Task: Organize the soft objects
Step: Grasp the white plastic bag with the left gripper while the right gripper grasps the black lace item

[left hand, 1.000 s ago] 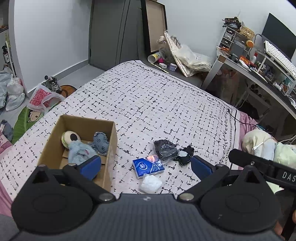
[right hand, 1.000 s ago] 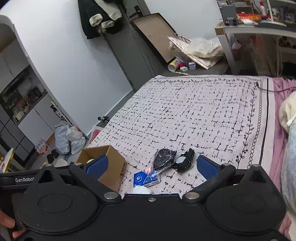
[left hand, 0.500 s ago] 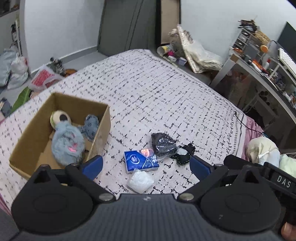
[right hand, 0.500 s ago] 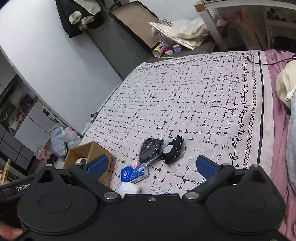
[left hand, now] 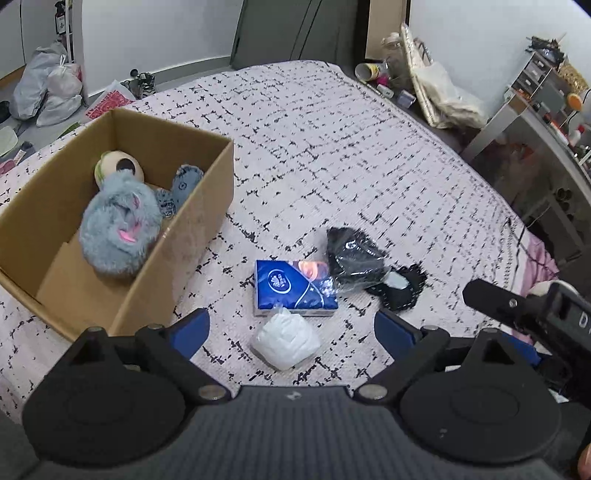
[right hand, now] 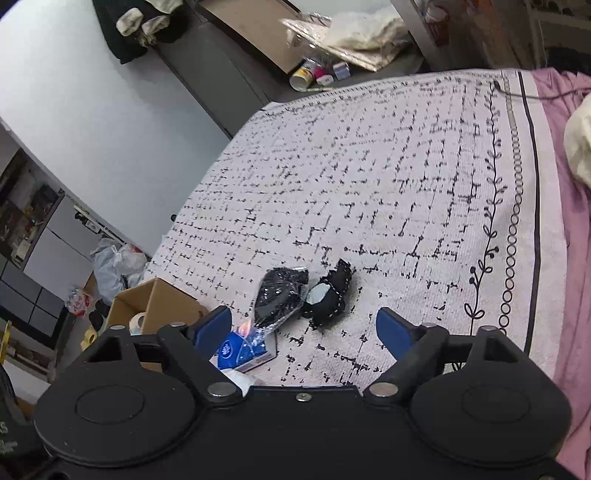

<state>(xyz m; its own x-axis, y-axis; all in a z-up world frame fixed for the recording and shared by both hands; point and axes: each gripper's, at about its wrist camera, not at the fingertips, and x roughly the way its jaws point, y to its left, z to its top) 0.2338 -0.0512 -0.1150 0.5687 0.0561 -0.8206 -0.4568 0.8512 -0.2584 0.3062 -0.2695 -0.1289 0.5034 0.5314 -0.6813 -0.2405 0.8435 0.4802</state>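
I am between pickups, both tools empty and lowering toward the loose pile on the patterned bed cover. My left tool, jaws apart and just narrowing, brackets the white crumpled soft wad; next I judge it must close there, then carry to the brown cardboard box. My right tool, apart but also closing, hangs short of the black lace-edged pouch.

White walls, patterned bedspread, cluttered desk
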